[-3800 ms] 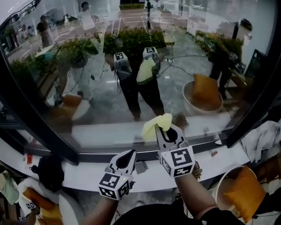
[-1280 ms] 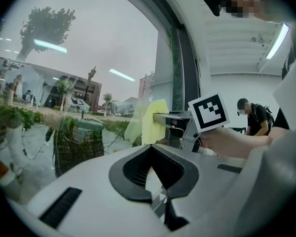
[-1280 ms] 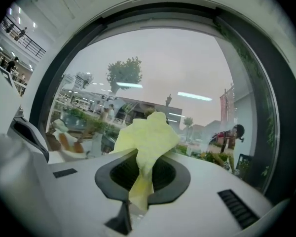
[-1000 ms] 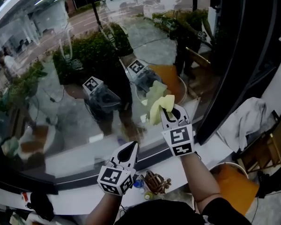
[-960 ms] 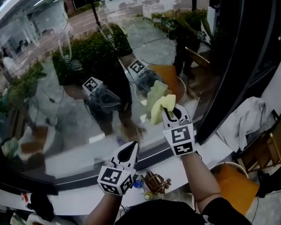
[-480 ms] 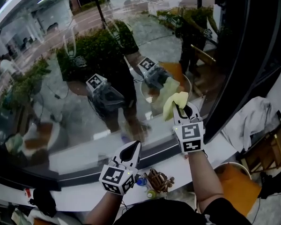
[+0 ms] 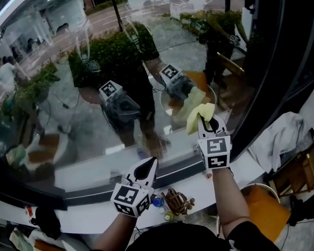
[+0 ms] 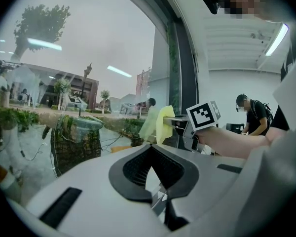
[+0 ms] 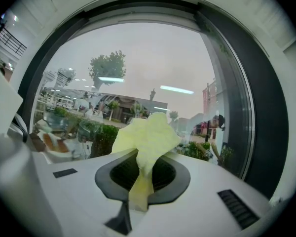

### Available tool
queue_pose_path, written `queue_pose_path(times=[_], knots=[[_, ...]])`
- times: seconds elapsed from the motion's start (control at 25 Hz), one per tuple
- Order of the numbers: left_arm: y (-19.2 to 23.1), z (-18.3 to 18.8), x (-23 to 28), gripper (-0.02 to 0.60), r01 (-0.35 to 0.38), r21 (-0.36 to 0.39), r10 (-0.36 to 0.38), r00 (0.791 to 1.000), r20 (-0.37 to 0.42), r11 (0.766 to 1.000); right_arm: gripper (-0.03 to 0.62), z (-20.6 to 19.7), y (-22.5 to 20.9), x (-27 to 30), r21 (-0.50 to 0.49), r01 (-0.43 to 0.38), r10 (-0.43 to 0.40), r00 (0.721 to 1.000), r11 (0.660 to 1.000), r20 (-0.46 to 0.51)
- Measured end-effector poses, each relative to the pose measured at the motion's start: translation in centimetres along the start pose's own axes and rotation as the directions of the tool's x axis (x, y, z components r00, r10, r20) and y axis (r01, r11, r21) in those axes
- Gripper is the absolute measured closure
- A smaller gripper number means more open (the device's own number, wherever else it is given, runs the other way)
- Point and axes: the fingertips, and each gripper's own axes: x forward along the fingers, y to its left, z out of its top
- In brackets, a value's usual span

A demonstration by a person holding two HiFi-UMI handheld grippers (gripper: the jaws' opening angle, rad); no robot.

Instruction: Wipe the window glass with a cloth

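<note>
A yellow cloth point(image 7: 199, 116) is pinched in my right gripper point(image 7: 208, 123), which is shut on it and holds it against the window glass point(image 7: 94, 88) near the dark frame on the right. The cloth point(image 9: 144, 137) fans out above the shut jaws in the right gripper view, with the glass point(image 9: 138, 63) close ahead. My left gripper point(image 7: 145, 167) hangs lower, over the white sill, shut and empty. From the left gripper view the cloth point(image 8: 164, 125) and the right gripper's marker cube point(image 8: 203, 116) show to the right.
A black window frame point(image 7: 272, 61) runs up the right side. The white sill point(image 7: 94, 213) holds small items point(image 7: 172, 203) under my left gripper. An orange basin point(image 7: 264, 213) and a white cloth point(image 7: 280, 140) lie at the right. A person point(image 8: 254, 115) stands in the room behind.
My right gripper has carried the cloth rightward and a little down along the glass toward the dark frame. The left gripper has stayed over the sill.
</note>
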Motion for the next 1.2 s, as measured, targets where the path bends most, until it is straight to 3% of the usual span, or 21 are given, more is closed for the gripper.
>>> queue_pose_path(times=[0.44,1.2], knots=[[-0.8,0.5,-0.4,0.575,-0.005,0.006,0.005,1.000,0.010,1.000,0.543,0.3,0.3,-0.8,0.005,-0.028,0.028,1.000,1.000,-0.013],[-1.6,4.4,-1.0,0.574,-0.025,0.038,0.020,0.991,0.135,0.999,0.542,7.4,-0.2,-3.5,-0.022,0.003,0.000,0.988,1.000,0.157]])
